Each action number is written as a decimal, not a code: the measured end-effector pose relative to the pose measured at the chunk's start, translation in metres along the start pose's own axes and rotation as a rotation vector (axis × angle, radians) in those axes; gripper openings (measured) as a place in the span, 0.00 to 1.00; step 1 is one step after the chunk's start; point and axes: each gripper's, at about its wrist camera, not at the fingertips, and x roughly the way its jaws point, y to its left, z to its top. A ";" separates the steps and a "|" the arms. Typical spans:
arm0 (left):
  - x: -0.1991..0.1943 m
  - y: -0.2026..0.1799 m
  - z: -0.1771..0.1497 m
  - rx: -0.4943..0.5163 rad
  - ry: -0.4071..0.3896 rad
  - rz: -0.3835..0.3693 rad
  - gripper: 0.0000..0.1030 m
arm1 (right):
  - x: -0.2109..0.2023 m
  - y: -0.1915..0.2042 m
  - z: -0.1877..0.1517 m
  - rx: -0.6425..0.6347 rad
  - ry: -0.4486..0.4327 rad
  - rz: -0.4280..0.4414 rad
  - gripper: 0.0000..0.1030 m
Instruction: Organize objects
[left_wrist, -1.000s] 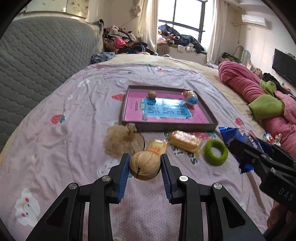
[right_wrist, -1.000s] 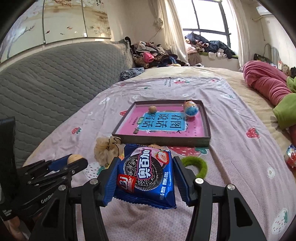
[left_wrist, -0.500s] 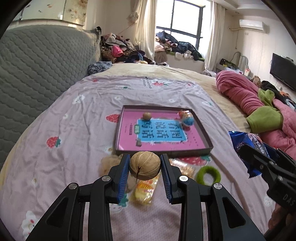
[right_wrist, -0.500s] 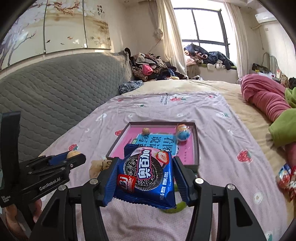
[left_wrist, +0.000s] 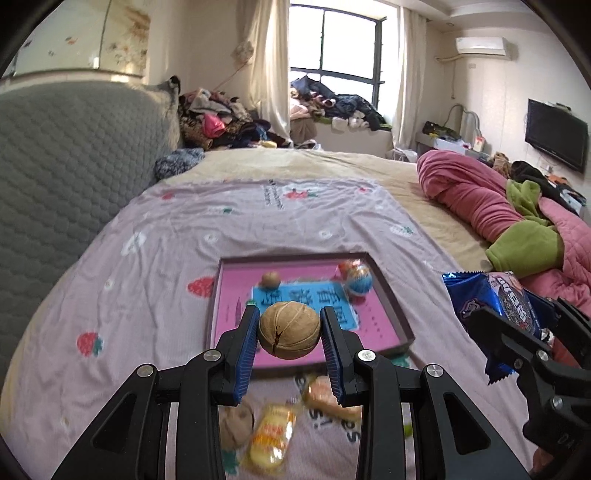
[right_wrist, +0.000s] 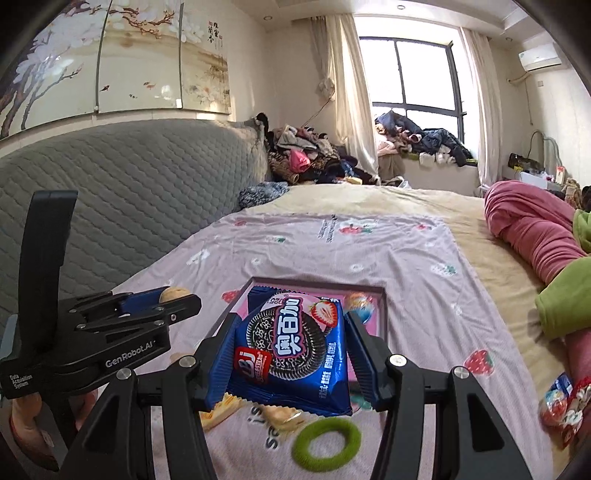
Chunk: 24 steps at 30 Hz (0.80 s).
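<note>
The left gripper (left_wrist: 289, 334) holds a walnut (left_wrist: 289, 329) between its jaws; the blue pads press on both sides of the shell, and the nut is in the air above the near part of a shallow box (left_wrist: 392, 301) that lies on the bed (left_wrist: 155, 266). The box has a dark rim and a pink bottom with a blue label. Inside it, beyond the jaws, there is a smaller nut (left_wrist: 270, 279) near the far wall, and a round wrapped ball (left_wrist: 359, 281) sits to the right of it, in the far right corner. Below the left jaws, on the purple sheet, lie a yellow snack packet (left_wrist: 271, 432), a wrapped bun (left_wrist: 320, 392) and a beige soft thing (left_wrist: 236, 421); these are blurred. The right gripper (right_wrist: 289, 360) holds a blue cookie packet (right_wrist: 291, 349) between its jaws, which stand rather wide and press on the two edges of the packet. The packet is also lifted and hides the near side of the box (right_wrist: 382, 299). Just below the right jaws a green ring (right_wrist: 327, 443) lies on the sheet, near the box but outside it. To the left of the right jaws the left gripper (right_wrist: 173, 299) appears from the side, with the walnut (right_wrist: 173, 293) at its tip. A pink quilt (left_wrist: 476, 199) lies far to the right.
</note>
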 end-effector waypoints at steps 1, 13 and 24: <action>0.003 -0.002 0.005 0.011 -0.006 -0.001 0.34 | 0.002 -0.003 0.002 0.008 -0.003 0.003 0.55; 0.043 0.003 0.047 0.026 -0.035 0.000 0.34 | 0.033 -0.021 0.041 0.095 -0.085 -0.002 0.55; 0.076 0.022 0.030 0.002 -0.052 0.011 0.34 | 0.076 -0.039 0.032 0.131 -0.102 -0.027 0.55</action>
